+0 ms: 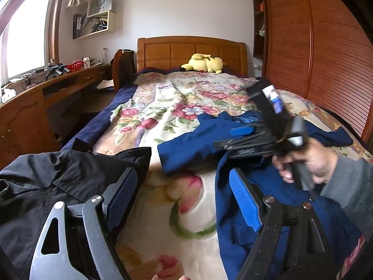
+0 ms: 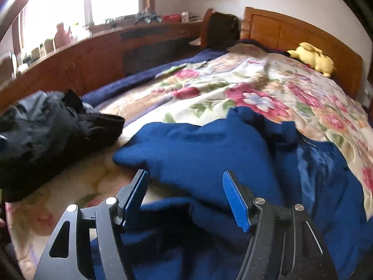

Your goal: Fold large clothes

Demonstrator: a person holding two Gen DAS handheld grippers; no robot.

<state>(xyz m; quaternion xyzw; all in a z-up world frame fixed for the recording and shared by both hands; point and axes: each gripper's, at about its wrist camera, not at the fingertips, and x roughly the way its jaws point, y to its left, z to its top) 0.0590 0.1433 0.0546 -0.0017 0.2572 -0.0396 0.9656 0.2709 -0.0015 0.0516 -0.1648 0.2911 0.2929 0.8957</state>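
Bed (image 1: 163,107): blanket (image 2: 256,88) spread over it. Near left, on the blanket, a crumpled jacket (image 1: 46,175); near right, a second garment (image 2: 198,154), apart from the jacket. Far end: plush toy (image 1: 204,63) before the headboard (image 1: 191,49). Left of the bed, a desk (image 1: 46,86) under the window (image 1: 25,42). Right, a wardrobe (image 1: 314,46).

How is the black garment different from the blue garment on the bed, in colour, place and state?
The black garment lies bunched near the bed's left edge; the blue garment is spread wider, toward the right. The black garment shows a thin, shiny, crinkled cloth, while the blue garment looks thicker and matte. The open right gripper hangs over the blue garment; no gripper is at the black garment. Both lie unfolded on the floral blanket.
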